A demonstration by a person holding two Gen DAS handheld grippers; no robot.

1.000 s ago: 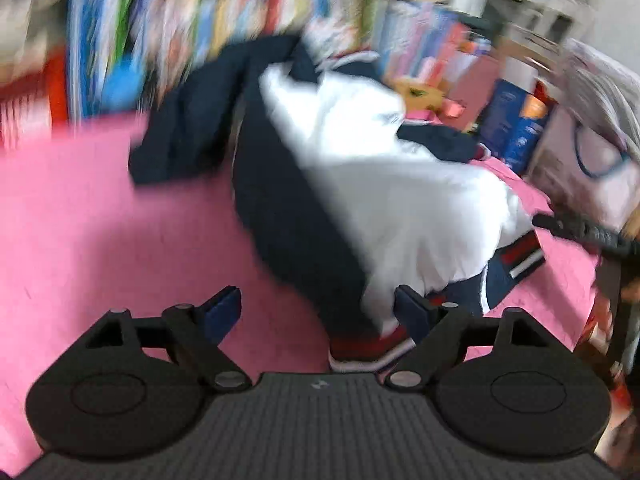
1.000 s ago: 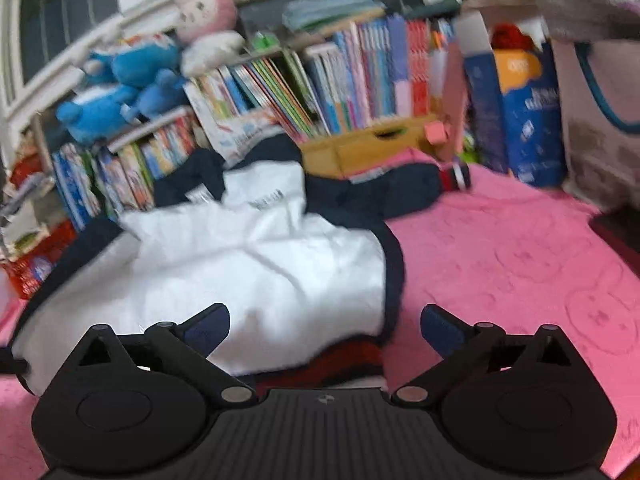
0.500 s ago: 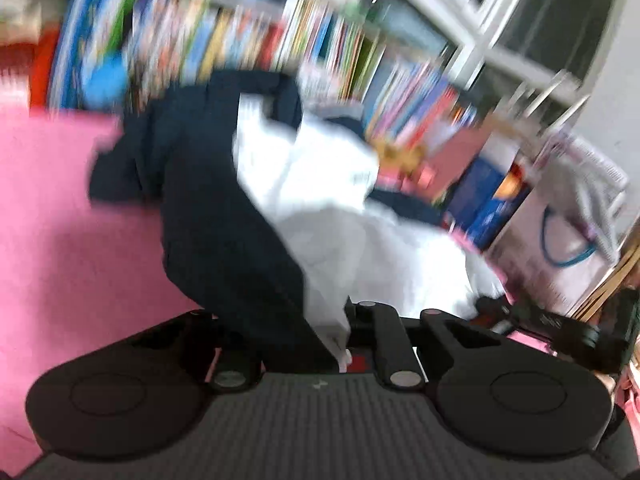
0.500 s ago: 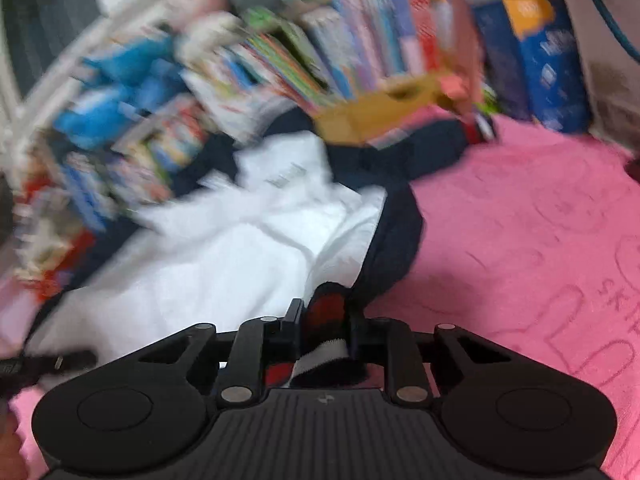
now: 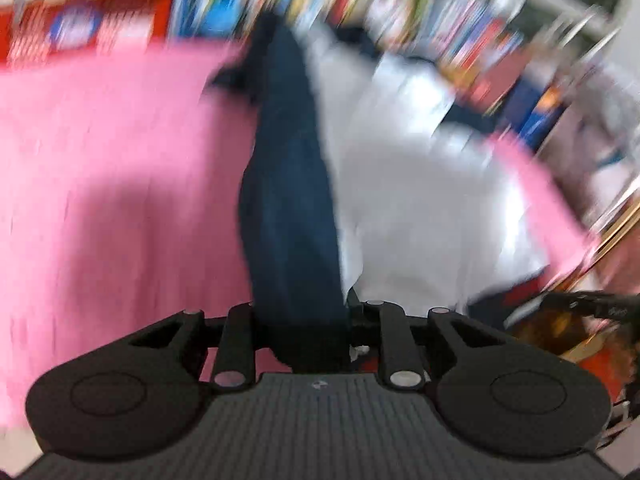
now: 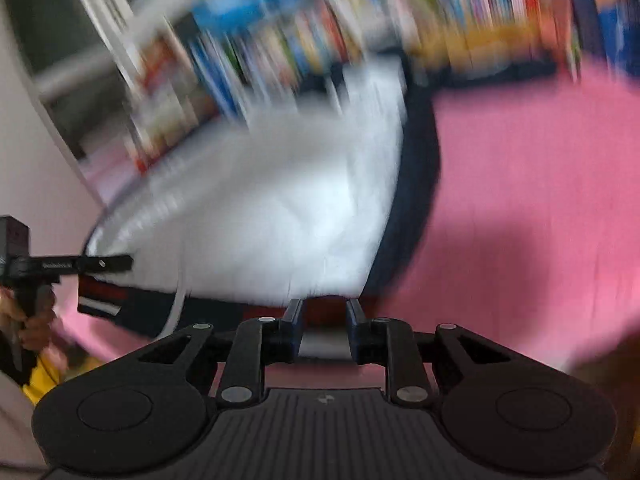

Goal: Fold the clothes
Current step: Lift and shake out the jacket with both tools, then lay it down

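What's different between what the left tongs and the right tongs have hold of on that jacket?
The left tongs pinch a thick dark navy fold of the jacket that hides the gap; the right tongs grip a thin edge at the red hem, leaving the gap visible. Log-wise both jaws are easing open slightly. Both hold the same jacket over the pink blanket.

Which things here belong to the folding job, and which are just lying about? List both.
Job: navy-and-white jacket; left gripper and right gripper, jaws opening, jacket fabric between each pair; pink mat under it.
Lying about: rows of books behind.
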